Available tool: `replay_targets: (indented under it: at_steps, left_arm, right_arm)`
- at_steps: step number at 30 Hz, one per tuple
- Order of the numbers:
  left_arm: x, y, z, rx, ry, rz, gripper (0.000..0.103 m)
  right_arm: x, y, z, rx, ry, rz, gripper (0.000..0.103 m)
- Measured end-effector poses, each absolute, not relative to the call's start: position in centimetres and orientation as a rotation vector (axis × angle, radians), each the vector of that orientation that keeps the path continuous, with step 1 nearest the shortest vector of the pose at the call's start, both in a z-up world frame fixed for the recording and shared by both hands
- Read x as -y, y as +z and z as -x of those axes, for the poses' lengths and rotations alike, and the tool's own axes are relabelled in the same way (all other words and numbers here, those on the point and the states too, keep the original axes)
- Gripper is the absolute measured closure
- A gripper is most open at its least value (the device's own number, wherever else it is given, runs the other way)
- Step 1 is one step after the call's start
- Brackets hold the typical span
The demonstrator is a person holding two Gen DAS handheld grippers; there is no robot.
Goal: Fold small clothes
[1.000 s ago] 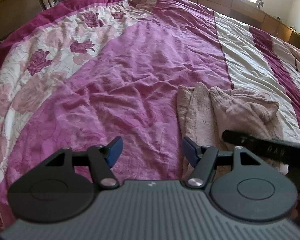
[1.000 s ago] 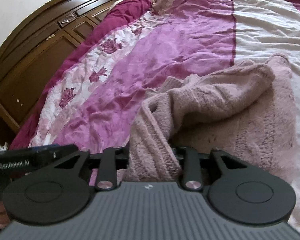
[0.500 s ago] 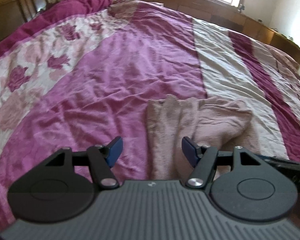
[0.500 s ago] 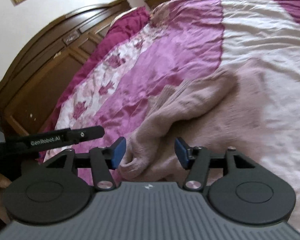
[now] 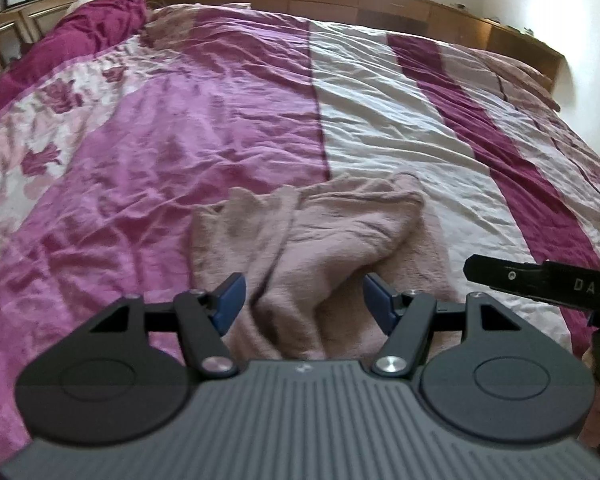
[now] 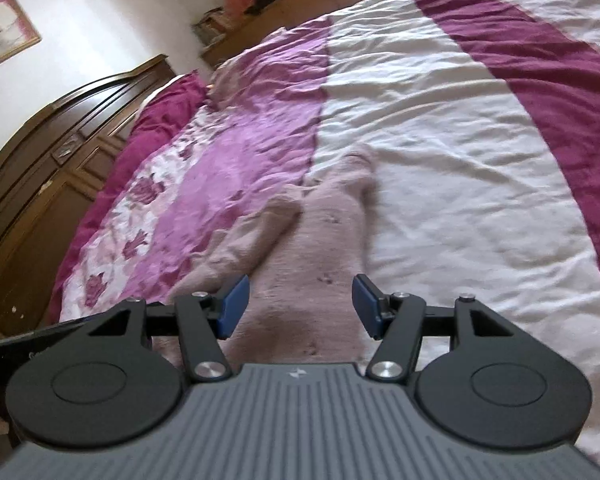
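Observation:
A small dusty-pink knit garment (image 5: 320, 248) lies crumpled and partly folded on the bed, just ahead of both grippers; it also shows in the right wrist view (image 6: 312, 256). My left gripper (image 5: 304, 300) is open and empty, held above the garment's near edge. My right gripper (image 6: 300, 304) is open and empty, also over the garment's near part. The right gripper's body (image 5: 540, 280) shows at the right edge of the left wrist view.
The bedspread (image 5: 180, 128) is magenta with a cream band (image 5: 380, 100) and a floral strip on the left. A dark wooden headboard (image 6: 40, 160) stands to the left. A wooden ledge (image 5: 380, 4) and window run along the far side.
My right gripper opened and let go of the pink garment, which dropped onto the bed. Both grippers pulled back and lifted, so more of the bed shows.

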State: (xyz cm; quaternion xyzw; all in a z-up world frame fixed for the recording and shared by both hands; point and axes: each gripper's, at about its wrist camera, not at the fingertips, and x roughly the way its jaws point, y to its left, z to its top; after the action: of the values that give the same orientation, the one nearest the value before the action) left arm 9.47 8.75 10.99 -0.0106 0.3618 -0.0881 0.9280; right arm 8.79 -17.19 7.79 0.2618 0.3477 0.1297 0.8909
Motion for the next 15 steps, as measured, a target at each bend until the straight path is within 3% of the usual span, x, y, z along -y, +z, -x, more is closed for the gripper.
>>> replay_targets:
  at_steps: [15]
  left_arm:
    - [-4.2, 7.8, -12.5, -0.685, -0.189, -0.182, 0.036]
  right_arm:
    - [18.5, 4.9, -9.7, -0.758, 0.230, -0.629, 0.038]
